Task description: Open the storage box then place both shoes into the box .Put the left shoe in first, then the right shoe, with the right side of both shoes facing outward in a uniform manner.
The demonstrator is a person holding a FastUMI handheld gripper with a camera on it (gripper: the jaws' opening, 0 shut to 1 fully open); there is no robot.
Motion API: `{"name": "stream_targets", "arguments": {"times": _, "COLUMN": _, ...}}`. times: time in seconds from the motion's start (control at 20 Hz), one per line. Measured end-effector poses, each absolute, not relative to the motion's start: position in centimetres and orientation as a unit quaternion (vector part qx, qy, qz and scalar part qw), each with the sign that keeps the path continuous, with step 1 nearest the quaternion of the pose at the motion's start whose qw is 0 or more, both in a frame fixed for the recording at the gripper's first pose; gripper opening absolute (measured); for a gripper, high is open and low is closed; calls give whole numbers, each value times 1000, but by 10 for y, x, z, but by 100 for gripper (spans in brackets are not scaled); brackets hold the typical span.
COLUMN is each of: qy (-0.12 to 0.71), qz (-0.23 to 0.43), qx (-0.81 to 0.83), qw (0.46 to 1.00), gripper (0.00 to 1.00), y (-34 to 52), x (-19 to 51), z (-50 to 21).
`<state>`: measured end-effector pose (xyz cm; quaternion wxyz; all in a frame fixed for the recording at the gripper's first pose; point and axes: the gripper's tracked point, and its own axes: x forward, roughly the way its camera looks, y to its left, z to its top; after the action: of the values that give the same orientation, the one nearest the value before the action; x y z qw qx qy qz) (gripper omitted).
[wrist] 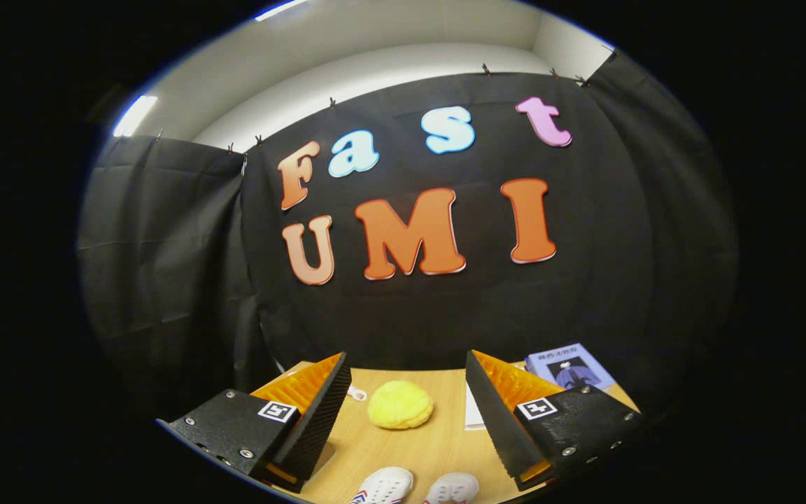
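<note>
My gripper (406, 406) is open, held above a wooden table (438, 448) with nothing between its fingers. Two white shoes lie side by side just below the fingers, only their toe ends showing: one (385, 484) with red and blue stripes on its side, the other (453, 487) to its right. The left finger (319, 413) and the right finger (497, 413) stand wide apart.
A fluffy yellow ball (400, 405) rests on the table beyond the shoes, between the fingers' lines. A purple book (569, 367) lies at the far right of the table by the black cloth wall. A white flat sheet (474, 413) peeks out beside the right finger.
</note>
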<state>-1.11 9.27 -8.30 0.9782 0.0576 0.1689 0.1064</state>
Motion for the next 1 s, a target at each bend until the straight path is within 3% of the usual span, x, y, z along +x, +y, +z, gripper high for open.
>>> {"name": "stream_targets", "arguments": {"times": 0.5, "qy": 420, "qz": 214, "qx": 159, "qw": 867, "gripper": 98, "y": 196, "x": -72, "z": -209}}
{"name": "stream_targets", "arguments": {"times": 1.0, "qy": 546, "qz": 280, "qx": 279, "qw": 738, "gripper": 96, "y": 281, "x": -124, "z": -264}}
